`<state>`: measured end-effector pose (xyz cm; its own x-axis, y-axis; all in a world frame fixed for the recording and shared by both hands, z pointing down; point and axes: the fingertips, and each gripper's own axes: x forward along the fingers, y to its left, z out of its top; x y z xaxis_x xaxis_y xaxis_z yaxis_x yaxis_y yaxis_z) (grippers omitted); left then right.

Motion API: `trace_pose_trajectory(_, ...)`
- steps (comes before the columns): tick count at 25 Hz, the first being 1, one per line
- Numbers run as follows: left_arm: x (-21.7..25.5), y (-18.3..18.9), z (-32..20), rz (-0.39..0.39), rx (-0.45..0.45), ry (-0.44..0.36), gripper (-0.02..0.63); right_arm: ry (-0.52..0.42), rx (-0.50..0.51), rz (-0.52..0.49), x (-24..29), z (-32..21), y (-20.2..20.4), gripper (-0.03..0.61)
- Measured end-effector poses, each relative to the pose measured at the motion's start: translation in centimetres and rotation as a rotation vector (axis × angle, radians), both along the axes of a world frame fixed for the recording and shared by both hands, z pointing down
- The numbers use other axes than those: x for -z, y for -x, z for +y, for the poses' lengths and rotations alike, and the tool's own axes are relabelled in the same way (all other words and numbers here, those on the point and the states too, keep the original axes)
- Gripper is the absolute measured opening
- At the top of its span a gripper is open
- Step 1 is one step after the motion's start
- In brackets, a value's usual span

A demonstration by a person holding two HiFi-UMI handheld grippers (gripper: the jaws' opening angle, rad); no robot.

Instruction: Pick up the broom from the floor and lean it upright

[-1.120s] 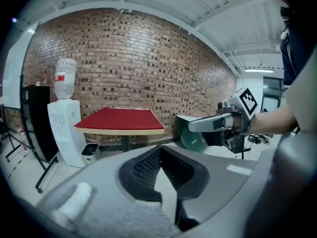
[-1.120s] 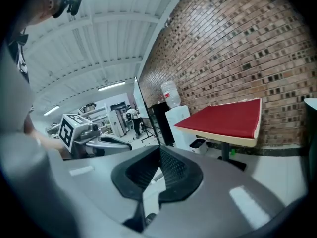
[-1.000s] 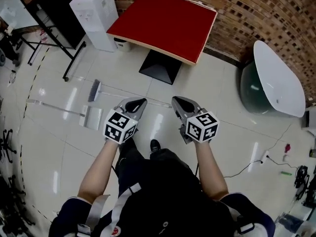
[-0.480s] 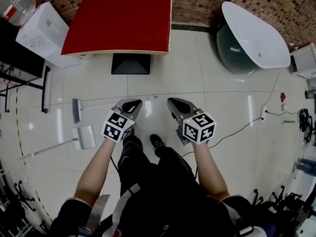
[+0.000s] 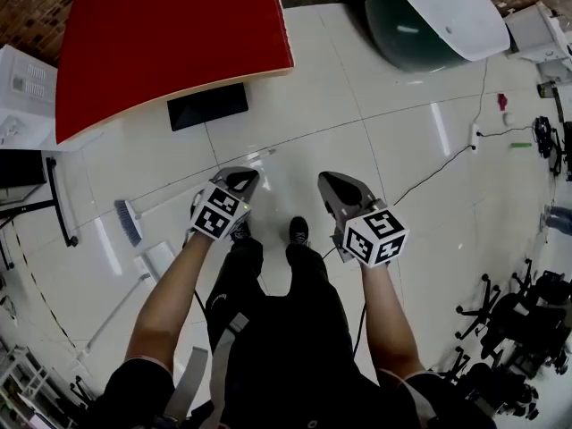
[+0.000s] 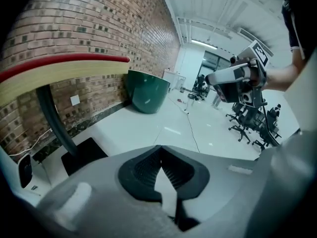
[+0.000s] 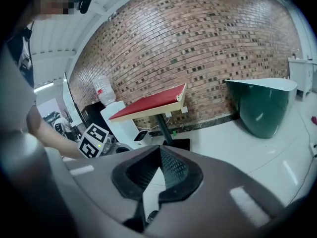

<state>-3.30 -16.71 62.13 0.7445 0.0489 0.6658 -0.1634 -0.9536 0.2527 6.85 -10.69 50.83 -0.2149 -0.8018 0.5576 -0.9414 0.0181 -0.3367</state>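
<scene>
The broom (image 5: 128,222) lies flat on the pale tiled floor at the left, its blue-grey head lowest and its thin handle running up to the right. In the head view my left gripper (image 5: 240,180) hovers over the middle of that handle and hides part of it. Whether it touches the handle I cannot tell. Its jaws meet at the tips with nothing between them (image 6: 159,155). My right gripper (image 5: 336,185) hangs to the right of the handle's end, apart from the broom, and is also shut and empty (image 7: 159,157). The person's shoes show between the two arms.
A long-handled dustpan (image 5: 159,259) lies just below the broom head. The red table (image 5: 170,34) on its black base (image 5: 207,105) stands ahead, with a brick wall behind it. A green tub (image 5: 429,16) is at upper right, a cable (image 5: 429,164) crosses the floor, and office chairs (image 5: 527,329) crowd the right.
The view has swung, so the table and broom now sit further left. Both grippers have sunk toward the floor and tipped downward. The left one now lies over the broom handle. Both stay shut.
</scene>
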Motion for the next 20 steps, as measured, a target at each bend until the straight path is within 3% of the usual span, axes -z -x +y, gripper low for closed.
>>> trace_pose_trajectory(6, -9.5, -2.1, -0.4, -0.064, -0.094, 0.021, 0.002, -0.067, -0.051, -0.024, -6.4, -1.5, 0.1, 0.005)
trace_pose_trajectory(12, -22.8, -6.1, -0.7, -0.119, -0.154, -0.036, 0.002, -0.127, -0.086, -0.062, -16.7, -1.9, -2.0, 0.005)
trace_pose_trajectory(17, -32.6, -9.3, -1.5, -0.144, -0.193, -0.082, 0.005, -0.171, -0.072, -0.03, -24.5, -3.2, -4.1, 0.005)
trace_pose_trajectory(20, -37.8, -10.7, -1.1, -0.15, -0.244, -0.084, 0.066, -0.178, -0.098, -0.019, -28.7, -3.4, -5.1, 0.005)
